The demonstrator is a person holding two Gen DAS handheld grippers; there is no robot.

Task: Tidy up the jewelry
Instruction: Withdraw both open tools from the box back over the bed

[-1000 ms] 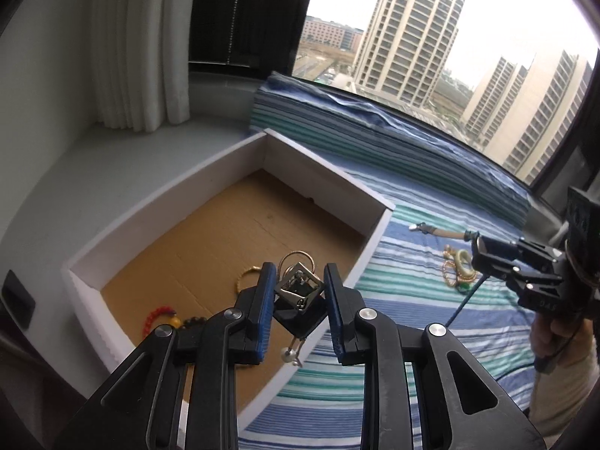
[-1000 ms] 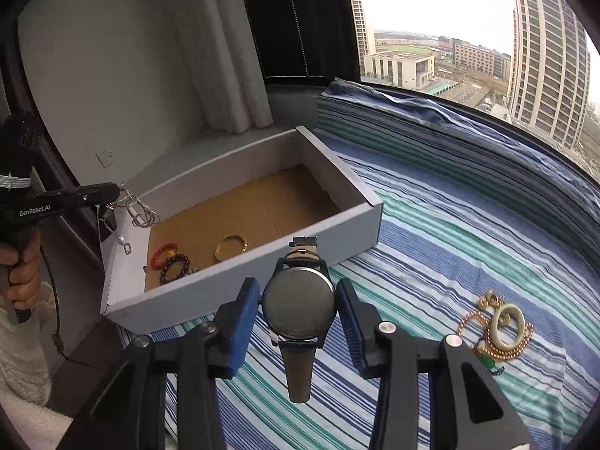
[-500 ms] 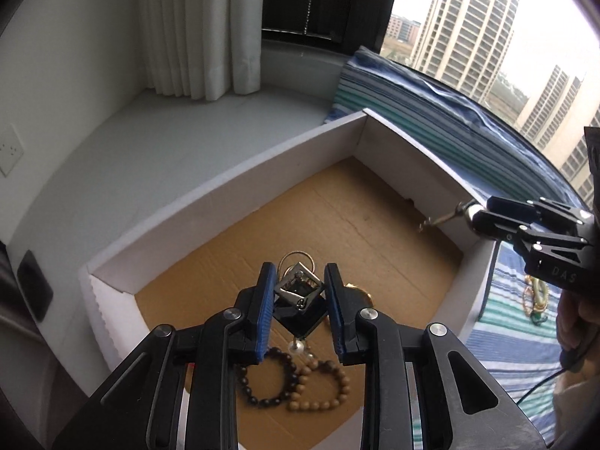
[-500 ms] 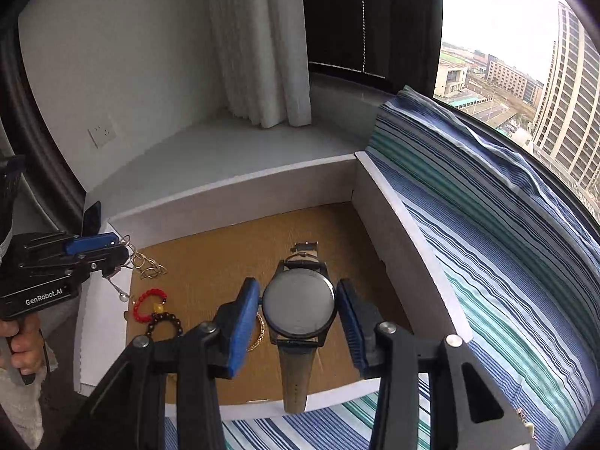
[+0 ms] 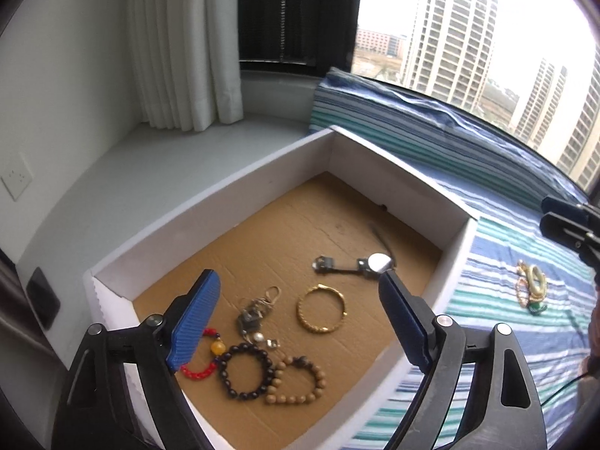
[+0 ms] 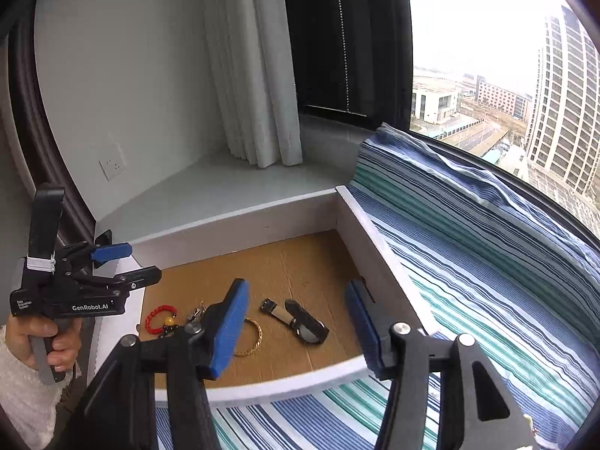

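A: Striped bedding (image 5: 468, 341) runs under a window with tower blocks outside; where is the jewelry?

B: Mostly in the white box (image 5: 210, 202) with the cardboard floor. My left gripper (image 5: 300, 322) hangs over it, fingers (image 5: 193, 322) opening with nothing between them. Below lie the keychain (image 5: 255, 311), a gold bangle (image 5: 321, 308), a red bead bracelet (image 5: 198, 369), a dark bead bracelet (image 5: 245, 370) and a wooden bead bracelet (image 5: 300, 382).

A: And the watch?

B: The watch (image 6: 300, 322) lies on the box floor past my right gripper (image 6: 300, 326), whose fingers (image 6: 228, 326) are opening too, clear of it.

A: Anything outside the box?

B: A gold and green tangle (image 5: 530, 288) rests on the bedding, well apart.
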